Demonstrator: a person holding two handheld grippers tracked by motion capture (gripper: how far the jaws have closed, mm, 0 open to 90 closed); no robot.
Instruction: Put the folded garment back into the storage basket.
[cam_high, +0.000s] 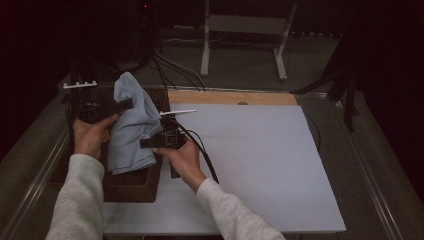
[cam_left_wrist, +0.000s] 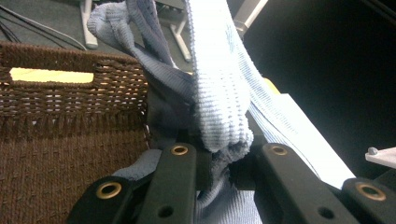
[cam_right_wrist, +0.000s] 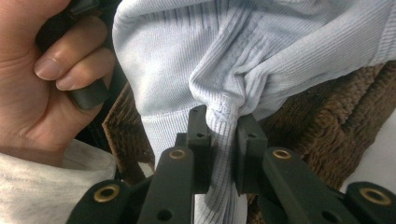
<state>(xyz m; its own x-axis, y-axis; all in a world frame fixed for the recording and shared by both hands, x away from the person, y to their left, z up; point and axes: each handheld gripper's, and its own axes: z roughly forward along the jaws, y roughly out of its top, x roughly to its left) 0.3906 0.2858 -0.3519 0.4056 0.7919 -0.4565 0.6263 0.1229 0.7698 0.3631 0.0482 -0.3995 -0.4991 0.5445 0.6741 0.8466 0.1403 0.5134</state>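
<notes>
Both grippers are clamped on the same light blue ribbed garment (cam_high: 131, 125), which hangs above the brown wicker basket (cam_high: 127, 186). Left gripper (cam_left_wrist: 223, 158): jaws pinched together on a bunched fold of the fabric; the cloth rises from between the pads and drapes over to the right-hand jaw, with more of it spilling down below the pads. Basket wall with its handle slot sits to the left of and beyond the left-hand jaw. Right gripper (cam_right_wrist: 223, 135): jaws closed on a gathered pleat of the garment, with the ribbed cloth squeezed narrow between the pads and fanning out wide above them; a strip of it also runs down between the jaw arms. Basket weave lies behind and to the right of the right-hand jaw. In the right gripper view, the left hand (cam_right_wrist: 39, 79) in a grey sleeve is up and left of the jaws, fingers wrapped round its own gripper's handle. High view: the garment spans between the two grippers, its lower edge inside the basket, just beside the white board (cam_high: 260, 165) on the table.
</notes>
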